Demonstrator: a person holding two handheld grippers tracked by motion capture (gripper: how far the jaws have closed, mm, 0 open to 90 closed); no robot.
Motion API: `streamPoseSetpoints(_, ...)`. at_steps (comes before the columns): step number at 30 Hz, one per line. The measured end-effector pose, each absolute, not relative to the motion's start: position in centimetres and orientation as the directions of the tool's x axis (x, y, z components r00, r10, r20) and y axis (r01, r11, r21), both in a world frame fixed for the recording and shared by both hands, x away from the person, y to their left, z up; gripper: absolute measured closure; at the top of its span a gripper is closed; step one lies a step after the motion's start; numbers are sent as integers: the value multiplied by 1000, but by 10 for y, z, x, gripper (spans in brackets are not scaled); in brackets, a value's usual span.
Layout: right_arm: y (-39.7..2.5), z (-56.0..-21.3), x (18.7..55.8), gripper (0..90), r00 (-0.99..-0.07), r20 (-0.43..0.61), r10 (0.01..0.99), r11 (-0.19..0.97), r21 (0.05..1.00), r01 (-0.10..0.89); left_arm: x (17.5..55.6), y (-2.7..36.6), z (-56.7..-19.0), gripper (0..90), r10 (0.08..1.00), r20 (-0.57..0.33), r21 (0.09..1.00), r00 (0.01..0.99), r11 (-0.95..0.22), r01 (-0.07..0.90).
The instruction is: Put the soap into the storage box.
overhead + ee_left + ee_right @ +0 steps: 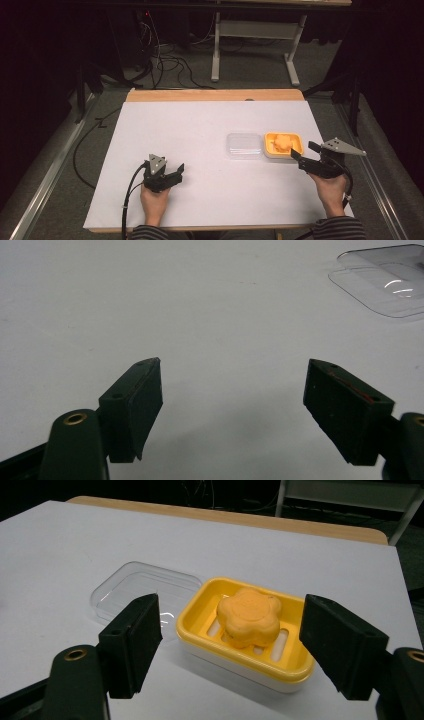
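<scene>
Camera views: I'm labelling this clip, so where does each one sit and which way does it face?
High view: above the person's side, looking forward and down on the table; both hands with the left gripper and right gripper.
Left gripper view: along its open fingers toward the clear lid.
Right gripper view: toward the soap dish and soap.
All share the lid.

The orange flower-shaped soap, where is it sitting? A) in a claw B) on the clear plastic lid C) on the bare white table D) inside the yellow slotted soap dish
D: the orange flower-shaped soap rests inside the yellow slotted soap dish, with the clear plastic lid beside it and both claws open.
</scene>
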State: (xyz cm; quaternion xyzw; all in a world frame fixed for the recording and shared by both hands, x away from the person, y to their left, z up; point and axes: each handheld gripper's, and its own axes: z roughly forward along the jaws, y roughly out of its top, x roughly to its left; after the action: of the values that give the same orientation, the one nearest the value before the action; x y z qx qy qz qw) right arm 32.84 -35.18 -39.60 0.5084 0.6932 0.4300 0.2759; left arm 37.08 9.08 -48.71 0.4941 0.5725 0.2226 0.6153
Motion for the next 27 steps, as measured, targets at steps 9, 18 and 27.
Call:
streamPoseSetpoints(9, -352, -400, 320, 257, -341, 78, 937, 94, 884, 459, 371, 91, -487, 242, 841, -483, 864, 245, 411, 291)
streamPoseSetpoints(18, -349, -405, 312, 256, -361, 84, 929, 98, 884, 458, 371, 91, -487, 242, 841, -484, 863, 243, 413, 292)
streamPoseSetpoints(27, -344, -414, 309, 256, -377, 88, 922, 106, 879, 465, 371, 91, -487, 242, 841, -484, 863, 241, 413, 292)
